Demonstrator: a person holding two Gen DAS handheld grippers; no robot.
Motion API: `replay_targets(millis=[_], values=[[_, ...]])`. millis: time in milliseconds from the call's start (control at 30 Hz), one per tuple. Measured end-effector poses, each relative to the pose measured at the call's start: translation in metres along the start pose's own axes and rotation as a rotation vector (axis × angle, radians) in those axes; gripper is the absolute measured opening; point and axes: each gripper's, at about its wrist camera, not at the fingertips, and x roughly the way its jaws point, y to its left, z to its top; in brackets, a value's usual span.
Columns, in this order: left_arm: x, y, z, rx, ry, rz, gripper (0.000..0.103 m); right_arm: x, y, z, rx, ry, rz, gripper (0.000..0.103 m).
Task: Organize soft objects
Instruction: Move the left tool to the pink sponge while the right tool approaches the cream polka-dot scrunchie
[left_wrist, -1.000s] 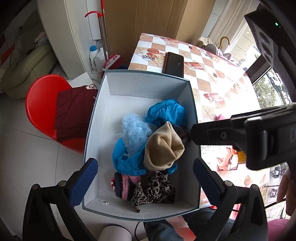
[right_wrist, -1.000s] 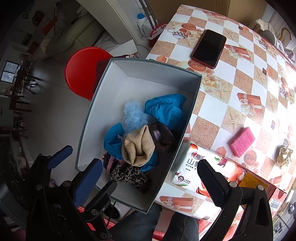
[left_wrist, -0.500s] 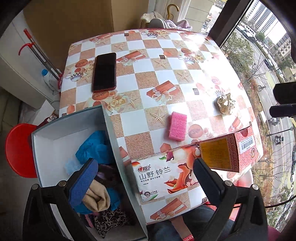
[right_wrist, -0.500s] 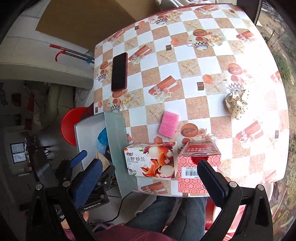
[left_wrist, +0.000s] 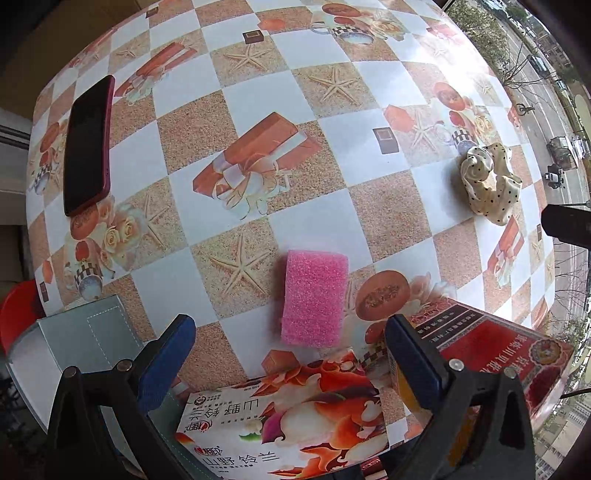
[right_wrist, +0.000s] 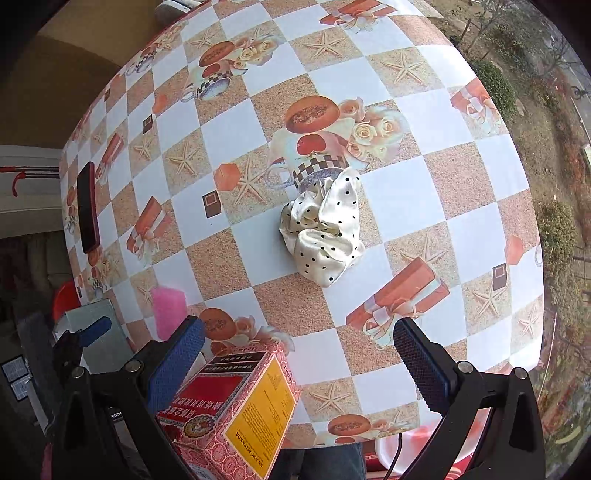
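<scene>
The left gripper (left_wrist: 284, 354) hangs wide apart and empty over the pink sponge (left_wrist: 314, 297); the right gripper (right_wrist: 299, 352), equally wide, faces the spotted scrunchie (right_wrist: 323, 230). I'd lower each straight down and pinch mid-body, steering clear of the red box (right_wrist: 236, 410). The sponge looks springy, the scrunchie silky, crumpled and apt to slip.
</scene>
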Motion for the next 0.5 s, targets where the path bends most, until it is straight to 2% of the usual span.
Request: replay_targets(millis=[233, 500], values=[[0.036, -0.006, 0.011, -0.019, 0.088, 0.018, 0.103, 0.048, 0.001, 0.036, -0.031, 0.038, -0.063, 0.103], [0.062, -0.007, 0.006, -0.039, 0.147, 0.059, 0.103, 0.081, 0.0, 0.046, -0.087, 0.065, -0.114, 0.103]])
